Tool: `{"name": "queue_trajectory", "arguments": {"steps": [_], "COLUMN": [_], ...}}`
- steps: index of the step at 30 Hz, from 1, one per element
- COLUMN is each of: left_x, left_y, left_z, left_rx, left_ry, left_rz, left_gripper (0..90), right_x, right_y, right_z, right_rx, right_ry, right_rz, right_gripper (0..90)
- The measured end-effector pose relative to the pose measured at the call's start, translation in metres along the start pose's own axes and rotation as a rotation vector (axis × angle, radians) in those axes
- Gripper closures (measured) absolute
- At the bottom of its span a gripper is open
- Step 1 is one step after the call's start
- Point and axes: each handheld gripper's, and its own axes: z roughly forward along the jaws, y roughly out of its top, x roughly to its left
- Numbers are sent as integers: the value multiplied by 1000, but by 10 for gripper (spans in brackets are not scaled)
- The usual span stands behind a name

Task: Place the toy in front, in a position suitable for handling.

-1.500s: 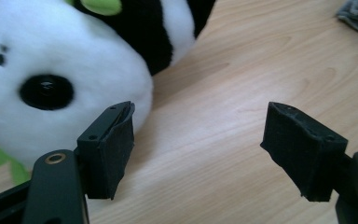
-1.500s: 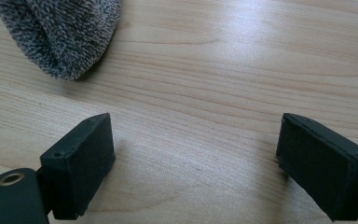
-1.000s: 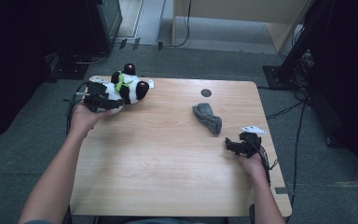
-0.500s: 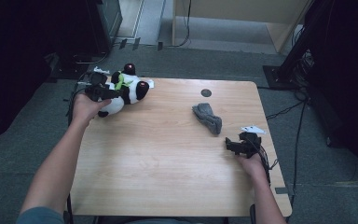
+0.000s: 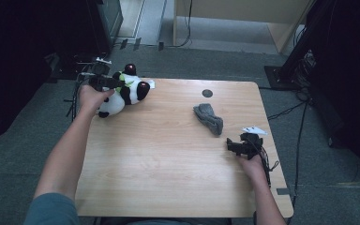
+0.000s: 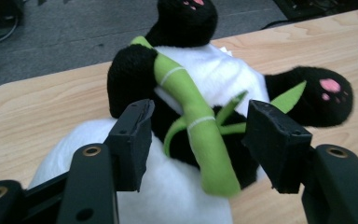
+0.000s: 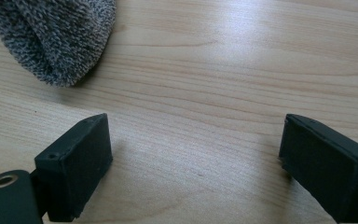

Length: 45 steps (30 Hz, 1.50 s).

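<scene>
1. Panda plush (image 6: pixel 205 88) lies on its back at the far left corner of the wooden table (image 5: pixel 168 159), black limbs spread and a green bamboo stalk (image 6: pixel 200 135) sewn across its belly.
2. My left gripper (image 6: pixel 198 140) reaches over that corner, and its jaws have just been closing around the toy's middle. The bamboo and the black chest sit between them.
3. In the left gripper view the pad on one side seems to meet the black fur, while the other pad stands just beside the plush with a sliver of table showing. I judge this a grasp in the making, not yet a clench.
4. From the high view, my left hand (image 5: pixel 91 99) covers part of the white head, so the contact cannot be read from there.
5. My right gripper (image 7: pixel 196 163) rests low near the right edge of the table, jaws spread wide with nothing but bare wood between them.
6. Grey knitted sock (image 5: pixel 208 118) lies just ahead of that gripper, apart from it and untouched; its rounded end shows in the right gripper view.
7. Progress, as I judge it: the reach to the panda is done, the squeeze is under way, and the lift and whatever placing follows are all left. The sock has not been taken up either.
</scene>
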Motion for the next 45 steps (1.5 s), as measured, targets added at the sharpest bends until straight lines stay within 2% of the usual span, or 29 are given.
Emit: {"name": "queue_trajectory", "arguments": {"steps": [3, 9, 10, 11, 12, 14, 16, 17, 18, 19, 20, 22, 24, 27, 28, 29, 32, 36, 39, 41, 45], "left_x": [0, 3, 3, 3, 2, 1, -1, -3, -4, -4, -4, -3, 0, -2, -2, -2, -3, -3, -3, -2, -5], "left_y": [4, 8, 6, 6, 5, 3, 1, -2, -6, -6, -9, -9, -11, -12, -12, -13, -13, -11, -11, -10, -9], "left_z": [7, 17, 21, 21, 25, 29, 30, 30, 31, 31, 32, 33, 34, 33, 33, 31, 27, 23, 20, 18, 12], "left_rx": [13, 8, 27, 27, 43, 48, 32, 8, -23, -23, -44, -51, -47, -49, -49, -36, -19, -20, -33, -37, -27], "left_ry": [6, 5, -3, -3, -24, -30, -22, 0, 16, 16, 28, 24, -8, -7, -7, -27, -23, -30, -26, -40, -32], "left_rz": [10, -10, -4, -4, -18, -14, 0, 25, 26, 26, 15, 7, -15, 0, 0, -12, 7, -5, 0, -15, 13], "left_gripper": [410, 422, 420, 416, 413, 405, 408, 409, 414, 418, 421, 434, 439, 480, 522, 579, 669, 710, 717, 724, 726], "right_x": [0, 0, 0, 0, 0, 0, 0, 0, 0, 0, 0, 0, 0, 0, 0, 0, 0, 0, 0, 0, 0], "right_y": [0, 0, 0, 0, 0, 0, 0, -1, -1, -1, -1, -1, -1, -1, -1, -1, -1, -1, -1, -1, -1], "right_z": [0, 0, 0, 0, 0, 0, 0, 0, 0, -1, -1, -1, 0, 0, 0, 0, 0, 0, 0, 0, 0], "right_rx": [0, 0, 0, 0, 0, 0, 0, 0, 0, 0, -1, -1, -1, -1, -1, -1, -1, -2, -2, -2, -2], "right_ry": [-1, 0, 0, 0, 0, 0, 0, 0, 0, 0, 0, 0, 1, 1, 1, 1, 1, 1, 1, 1, 1], "right_rz": [0, 0, 1, 1, 0, 0, 0, 0, -1, -1, -1, -1, -1, -1, -1, -1, -2, -2, -3, -3, -2], "right_gripper": [91, 91, 91, 91, 91, 91, 91, 91, 91, 91, 91, 91, 91, 91, 91, 91, 91, 91, 91, 91, 91]}}
